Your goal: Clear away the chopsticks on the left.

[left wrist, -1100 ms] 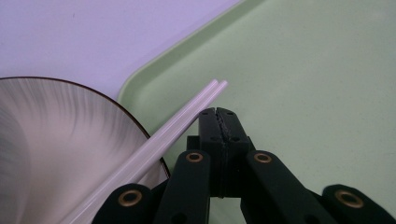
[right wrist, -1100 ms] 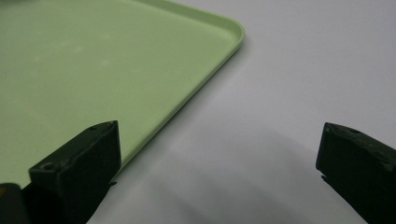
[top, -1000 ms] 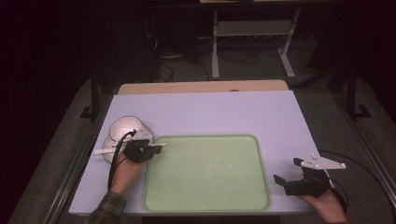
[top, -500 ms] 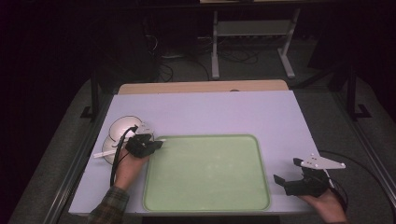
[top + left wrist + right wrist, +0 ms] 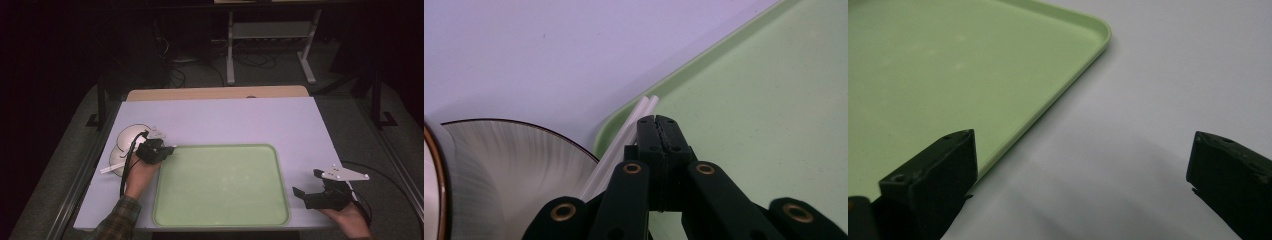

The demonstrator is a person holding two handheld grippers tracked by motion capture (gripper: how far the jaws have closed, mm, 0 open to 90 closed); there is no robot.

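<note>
The fingers of the left gripper [image 5: 658, 120] are pressed together at the near left corner of the green tray [image 5: 220, 220], clamped on a pair of white chopsticks [image 5: 624, 145] that run under the jaws; in the left gripper view their far tips lie over the tray's rim. In the high view the left gripper [image 5: 167, 149] sits at the tray's far left corner, and the chopsticks [image 5: 111, 169] stick out toward the left. The right gripper [image 5: 1083, 165] has its jaws spread wide with nothing between them; in the high view the right gripper [image 5: 305, 184] rests on the lilac table cover [image 5: 225, 120] just right of the tray's near right corner. White bowls [image 5: 127, 137] with a dark rim stand just left of the left gripper, close beside the chopsticks. The bowls' insides cannot be made out. The tray holds nothing on its floor. A strip of wooden tabletop [image 5: 215, 93] shows at the far edge of the cover.
</note>
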